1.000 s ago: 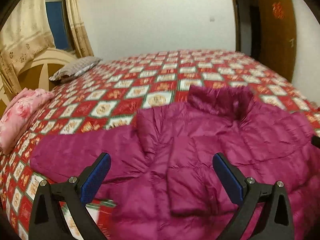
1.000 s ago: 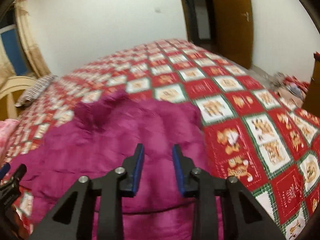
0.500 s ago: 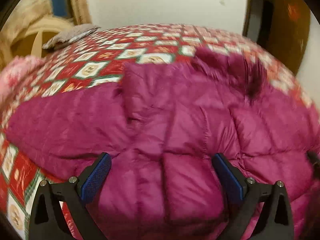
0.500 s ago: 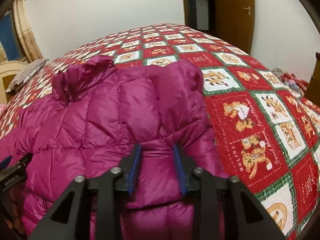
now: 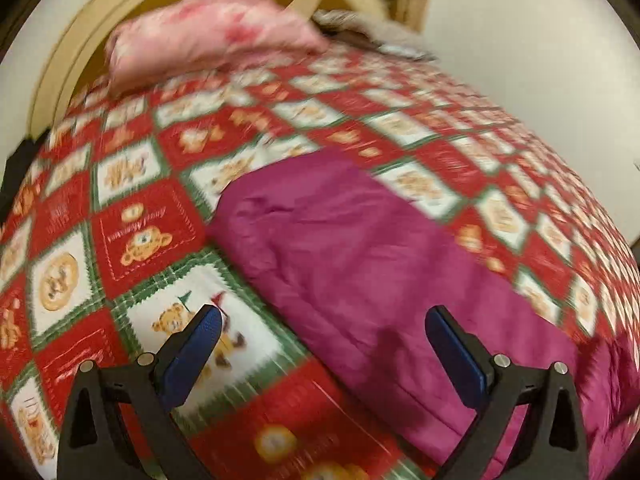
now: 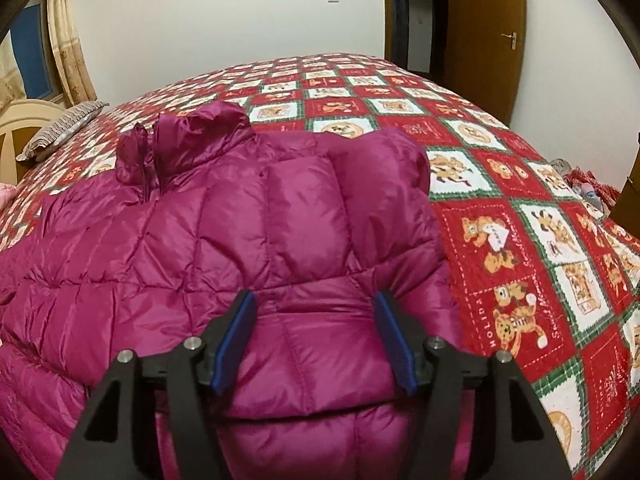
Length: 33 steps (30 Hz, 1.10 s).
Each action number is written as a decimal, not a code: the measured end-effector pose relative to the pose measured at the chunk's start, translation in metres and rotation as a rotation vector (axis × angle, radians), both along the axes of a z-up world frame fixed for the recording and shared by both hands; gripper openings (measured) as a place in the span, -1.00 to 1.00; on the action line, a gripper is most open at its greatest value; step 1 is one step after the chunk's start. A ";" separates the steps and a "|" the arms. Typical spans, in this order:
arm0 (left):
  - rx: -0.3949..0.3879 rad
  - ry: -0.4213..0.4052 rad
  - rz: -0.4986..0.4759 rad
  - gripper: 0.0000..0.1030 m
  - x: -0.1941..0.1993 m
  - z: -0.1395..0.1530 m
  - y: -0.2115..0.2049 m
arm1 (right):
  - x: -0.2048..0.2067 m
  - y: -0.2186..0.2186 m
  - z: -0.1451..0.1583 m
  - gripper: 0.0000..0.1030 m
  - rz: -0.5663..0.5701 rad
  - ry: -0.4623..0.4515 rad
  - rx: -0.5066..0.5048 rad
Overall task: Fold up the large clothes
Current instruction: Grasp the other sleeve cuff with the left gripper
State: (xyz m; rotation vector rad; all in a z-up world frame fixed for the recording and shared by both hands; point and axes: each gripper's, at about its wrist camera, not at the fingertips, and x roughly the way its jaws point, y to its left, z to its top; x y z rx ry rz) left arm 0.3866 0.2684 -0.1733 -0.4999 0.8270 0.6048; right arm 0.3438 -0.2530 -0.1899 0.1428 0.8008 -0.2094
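A magenta puffer jacket (image 6: 248, 240) lies flat on the bed, collar (image 6: 188, 140) toward the far side. Its right sleeve (image 6: 360, 208) is folded in over the body. My right gripper (image 6: 316, 336) is open just above the folded sleeve's cuff, a finger on each side, holding nothing. In the left wrist view the other sleeve (image 5: 360, 252) stretches out across the quilt toward the pillows. My left gripper (image 5: 320, 348) is wide open and empty, hovering over this sleeve's near edge, with its left finger over bare quilt.
The bed has a red, white and green checked quilt (image 6: 520, 240). A pink pillow (image 5: 212, 44) and a grey striped pillow (image 6: 60, 128) lie by the cream headboard (image 5: 60, 60). A brown door (image 6: 484, 40) stands at the far right.
My left gripper has swung left from the jacket's body to the outstretched sleeve. My right gripper has opened from nearly shut and sits over the folded sleeve.
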 end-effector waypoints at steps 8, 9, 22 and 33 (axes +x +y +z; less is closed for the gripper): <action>0.031 -0.038 -0.005 0.70 0.010 -0.021 -0.003 | 0.002 0.003 -0.001 0.32 0.002 0.010 -0.023; 0.042 -0.037 0.000 0.43 0.010 -0.022 -0.004 | 0.002 0.003 -0.001 0.32 0.002 0.010 -0.023; 0.066 -0.295 -0.224 -0.82 0.002 0.053 -0.047 | 0.001 0.003 -0.001 0.34 0.002 0.004 -0.014; 0.221 -0.538 -0.883 -0.82 -0.036 0.139 -0.275 | 0.000 -0.001 -0.002 0.34 0.002 -0.010 0.011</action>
